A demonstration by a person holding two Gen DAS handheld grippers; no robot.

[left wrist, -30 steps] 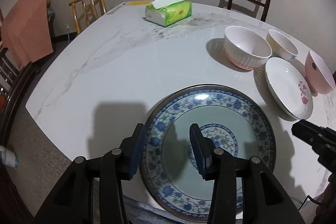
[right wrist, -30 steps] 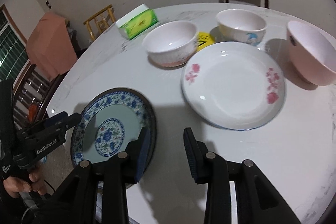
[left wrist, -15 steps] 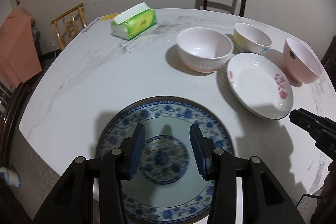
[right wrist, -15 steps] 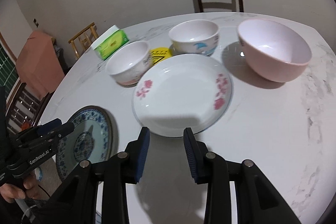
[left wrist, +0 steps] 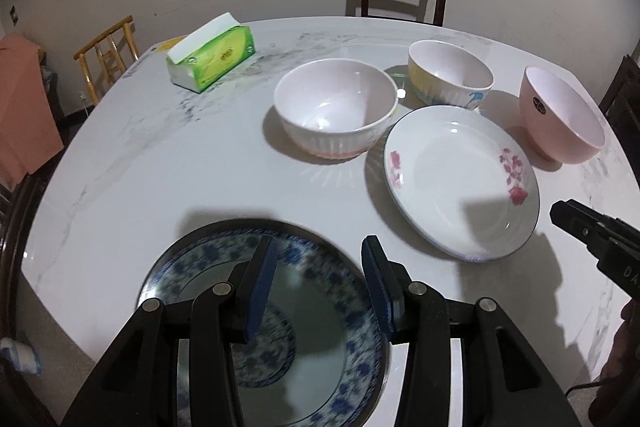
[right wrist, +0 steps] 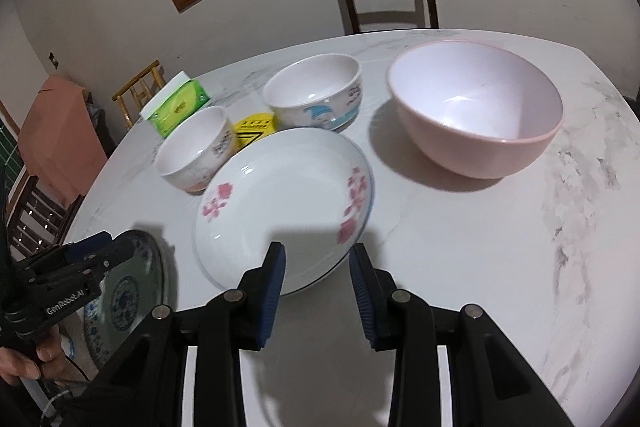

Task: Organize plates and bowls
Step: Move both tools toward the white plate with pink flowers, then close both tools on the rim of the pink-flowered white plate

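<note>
Hand-held gripper (left wrist: 318,283) over blue plate (left wrist: 320,359)

Blue-patterned plate (left wrist: 320,327), white plate (left wrist: 452,183) (pink flowers), pink bowl (right wrist: 476,111).

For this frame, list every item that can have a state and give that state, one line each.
left gripper: open, above the blue-patterned plate, holding nothing.
right gripper: open, at the floral plate's near rim, holding nothing.
blue-patterned plate: flat at the table edge, empty.
floral plate: flat, empty.
ribbed white bowl: upright, empty.
yellow-and-blue bowl: upright, empty.
pink bowl: upright, empty.
tissue box: open, a tissue sticking out.
</note>
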